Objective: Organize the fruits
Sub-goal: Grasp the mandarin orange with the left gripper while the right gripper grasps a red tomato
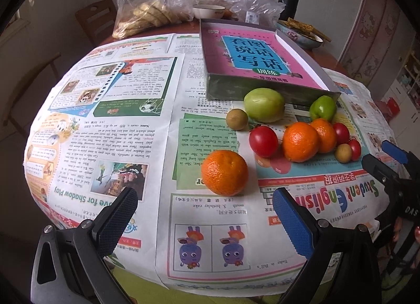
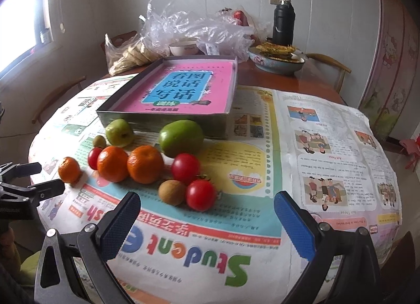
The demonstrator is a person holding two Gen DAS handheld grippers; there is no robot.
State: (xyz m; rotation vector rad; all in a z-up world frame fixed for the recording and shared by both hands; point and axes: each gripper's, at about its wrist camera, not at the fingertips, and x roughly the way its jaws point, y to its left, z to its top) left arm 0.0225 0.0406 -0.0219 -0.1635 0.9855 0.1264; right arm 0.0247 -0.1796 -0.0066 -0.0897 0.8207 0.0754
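Fruit lies on newspaper in front of a shallow box [image 1: 262,59] with a pink book cover inside, also in the right wrist view [image 2: 183,86]. One orange [image 1: 225,173] sits apart, just ahead of my open, empty left gripper [image 1: 204,206]; it shows at the left in the right wrist view [image 2: 69,169]. The cluster holds two oranges [image 2: 145,164], two green fruits [image 2: 181,137], red tomatoes [image 2: 200,195] and small brown fruits [image 2: 172,192]. My right gripper [image 2: 207,206] is open and empty, just short of the nearest tomato; it also shows in the left wrist view [image 1: 388,156].
Newspaper [image 1: 105,125] covers the round table. At the back stand plastic bags with flatbreads [image 1: 147,15], a white bowl [image 1: 208,11], a patterned bowl of food [image 2: 275,61] and a black flask [image 2: 283,21]. Wooden chairs ring the table.
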